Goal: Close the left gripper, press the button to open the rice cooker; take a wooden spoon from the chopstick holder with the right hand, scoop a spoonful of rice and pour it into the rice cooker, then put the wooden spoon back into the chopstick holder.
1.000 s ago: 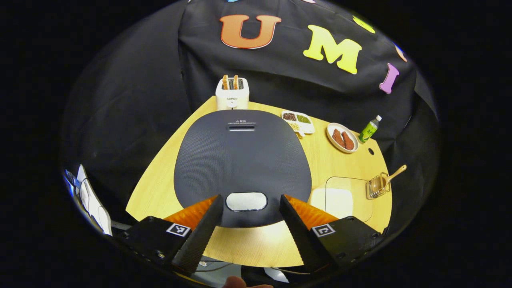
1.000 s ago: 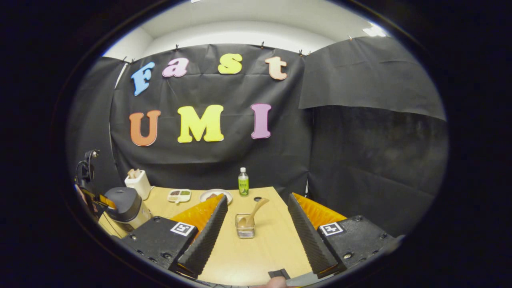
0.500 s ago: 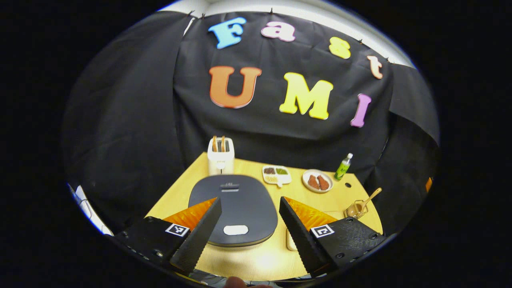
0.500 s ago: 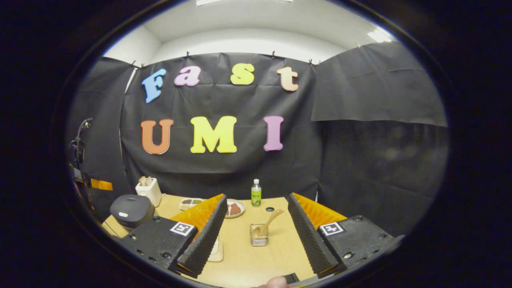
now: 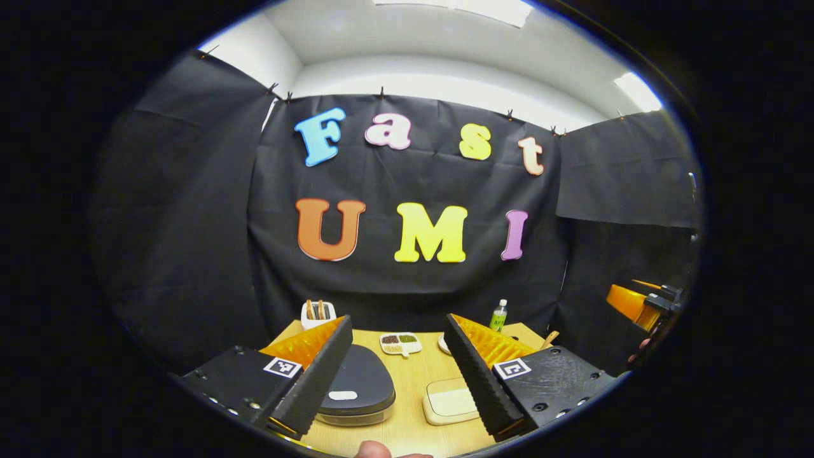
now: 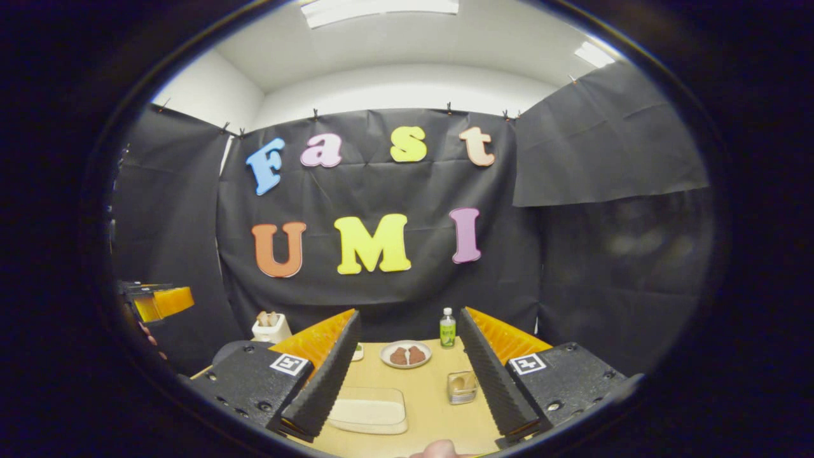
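My left gripper (image 5: 399, 375) and right gripper (image 6: 408, 375) are both spread wide, grasping nothing. Below sits the closed dark-lidded rice cooker (image 5: 356, 391) on the pale wooden table (image 6: 432, 407).

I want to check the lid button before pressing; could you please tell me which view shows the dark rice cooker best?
The left gripper view: the dark rice cooker shows its lid top and pale button between the fingers. In the right gripper view, just a dark edge shows behind its own left finger.

Wooden table (image 5: 413, 372) with rice cooker (image 5: 356, 389), toaster (image 5: 316, 313), bottle (image 5: 498, 315), plate (image 6: 406, 354).
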Demonstrator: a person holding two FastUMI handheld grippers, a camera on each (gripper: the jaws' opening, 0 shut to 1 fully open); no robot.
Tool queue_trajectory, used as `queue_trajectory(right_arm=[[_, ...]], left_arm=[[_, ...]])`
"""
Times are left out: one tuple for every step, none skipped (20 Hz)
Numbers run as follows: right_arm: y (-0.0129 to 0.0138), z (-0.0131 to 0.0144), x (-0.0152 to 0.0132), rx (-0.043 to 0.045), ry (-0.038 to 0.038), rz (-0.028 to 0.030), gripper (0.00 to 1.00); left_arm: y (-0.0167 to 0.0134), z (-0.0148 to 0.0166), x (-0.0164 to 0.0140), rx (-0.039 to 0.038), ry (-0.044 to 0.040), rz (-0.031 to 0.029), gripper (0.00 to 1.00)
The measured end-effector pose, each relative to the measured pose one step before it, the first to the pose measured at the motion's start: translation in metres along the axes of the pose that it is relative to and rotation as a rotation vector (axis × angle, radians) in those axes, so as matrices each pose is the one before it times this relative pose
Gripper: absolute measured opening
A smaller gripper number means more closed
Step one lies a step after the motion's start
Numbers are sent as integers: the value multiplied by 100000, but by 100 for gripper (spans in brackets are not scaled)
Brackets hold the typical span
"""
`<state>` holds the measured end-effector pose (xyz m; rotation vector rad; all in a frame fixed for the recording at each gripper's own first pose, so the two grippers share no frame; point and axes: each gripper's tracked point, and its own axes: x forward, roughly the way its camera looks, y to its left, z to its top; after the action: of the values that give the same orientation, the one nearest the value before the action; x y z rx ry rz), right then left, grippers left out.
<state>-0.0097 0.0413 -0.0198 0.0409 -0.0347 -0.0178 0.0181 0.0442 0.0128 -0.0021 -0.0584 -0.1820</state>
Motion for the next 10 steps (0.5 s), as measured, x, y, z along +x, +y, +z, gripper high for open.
queue_trajectory(right_arm=[[678, -349, -22, -662, 310, 814, 99], [577, -231, -16, -699, 300, 818, 98], [607, -114, -66, -13, -88, 539, 98], [383, -187, -520, 476, 358, 52, 100], [350, -293, 110, 790, 464, 399, 98], [203, -171, 141, 506, 366, -131, 99], [-33, -27, 234, 341, -284, -283, 100], [9, -28, 171, 131, -56, -362, 100], [42, -98, 89, 139, 140, -214, 100], [-51, 6, 7, 201, 12, -429, 100]], left_arm=[[-424, 197, -584, 614, -1252, -1312, 94], [-591, -140, -395, 752, -103, -1963, 94], [-461, -781, -151, 1091, 1137, -792, 94], [137, -594, 109, 918, 78, 455, 94], [-39, -68, 43, 324, 146, -116, 94], [-3, 410, -101, -148, -733, 251, 94], [219, 359, 224, -320, -1491, 206, 94], [-3, 310, 109, -106, -781, 83, 94], [196, -321, 18, -76, 160, 559, 94], [45, -225, -64, 26, 559, -127, 94]])
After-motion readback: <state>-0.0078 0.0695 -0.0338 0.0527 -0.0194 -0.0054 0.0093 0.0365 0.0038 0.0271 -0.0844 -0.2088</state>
